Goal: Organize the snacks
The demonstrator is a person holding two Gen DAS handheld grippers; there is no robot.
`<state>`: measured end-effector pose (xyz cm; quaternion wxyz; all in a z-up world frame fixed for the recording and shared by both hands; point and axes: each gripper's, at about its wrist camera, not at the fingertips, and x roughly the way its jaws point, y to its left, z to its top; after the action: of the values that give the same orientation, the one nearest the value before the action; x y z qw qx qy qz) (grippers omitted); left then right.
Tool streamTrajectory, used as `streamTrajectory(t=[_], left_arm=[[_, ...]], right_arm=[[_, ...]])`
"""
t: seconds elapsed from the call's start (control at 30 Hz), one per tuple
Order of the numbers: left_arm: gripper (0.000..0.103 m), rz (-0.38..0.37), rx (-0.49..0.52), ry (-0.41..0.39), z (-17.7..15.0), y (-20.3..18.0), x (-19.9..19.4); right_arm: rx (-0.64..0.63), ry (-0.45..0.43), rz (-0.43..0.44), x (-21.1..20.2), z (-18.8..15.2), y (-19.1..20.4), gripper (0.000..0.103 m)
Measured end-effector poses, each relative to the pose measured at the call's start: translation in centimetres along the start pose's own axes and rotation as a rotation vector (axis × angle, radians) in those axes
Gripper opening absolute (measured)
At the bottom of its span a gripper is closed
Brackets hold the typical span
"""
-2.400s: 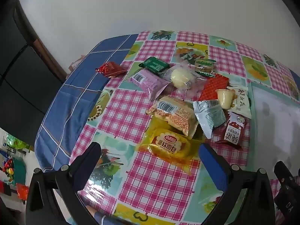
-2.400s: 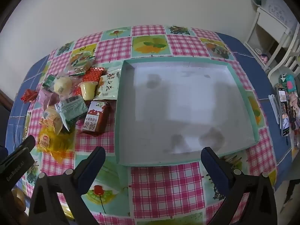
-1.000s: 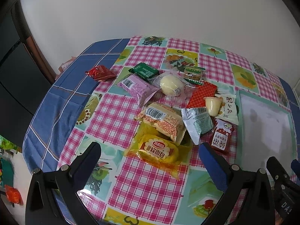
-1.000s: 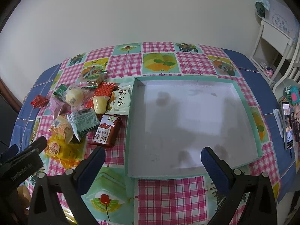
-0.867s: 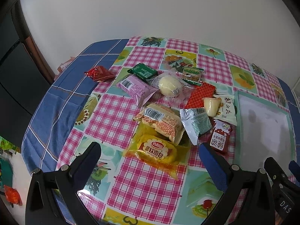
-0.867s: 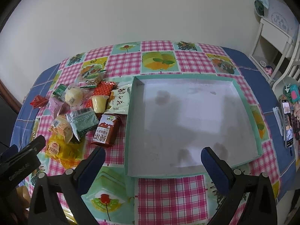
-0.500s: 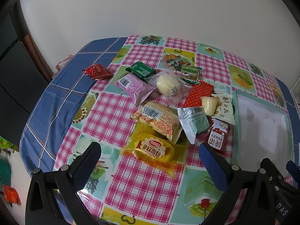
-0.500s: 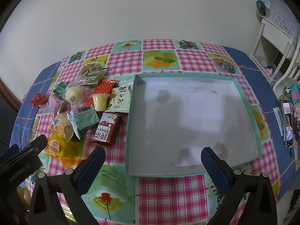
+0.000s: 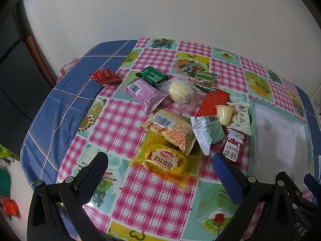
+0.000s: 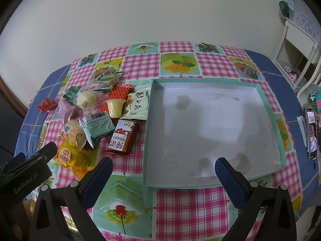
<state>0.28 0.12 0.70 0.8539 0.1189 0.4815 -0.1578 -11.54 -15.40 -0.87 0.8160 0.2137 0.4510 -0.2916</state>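
The task looks not yet started: all the snacks lie in a loose heap on the tablecloth (image 9: 152, 192), and the tray (image 10: 268, 120) to their right has nothing in it.

From the left, the red packet (image 9: 104, 76) lies alone on the blue part of the cloth, apart from the rest. Then come the green packet (image 9: 151, 76), the purple packet (image 9: 144, 92) and the round bun (image 9: 180, 91) in clear wrap. Nearer the camera, the orange packet (image 9: 170, 129) rests partly on the yellow bread (image 9: 164, 160), with the silver packet (image 9: 208, 132) touching it on the right. The jelly cup (image 9: 224, 113) stands on the white packet (image 9: 241, 118), and the dark red packet (image 9: 233, 147) lies just beside the tray wall.

So, I judge, every snack is still to be moved into the tray.

The left gripper (image 9: 158, 171) is spread wide above the yellow bread, holding and touching nothing. The right gripper (image 10: 162, 172) is also spread wide, above the near edge of the tray, and holds nothing.
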Motion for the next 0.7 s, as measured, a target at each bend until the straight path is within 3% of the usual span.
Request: streamTrajectory(t=[0.7], left_arm=[[0.103, 0.013, -0.03, 0.04, 0.3, 0.9, 1.2]], right_arm=[[-0.027, 0.019, -0.028, 0.8, 0.1, 0.8, 0.103]])
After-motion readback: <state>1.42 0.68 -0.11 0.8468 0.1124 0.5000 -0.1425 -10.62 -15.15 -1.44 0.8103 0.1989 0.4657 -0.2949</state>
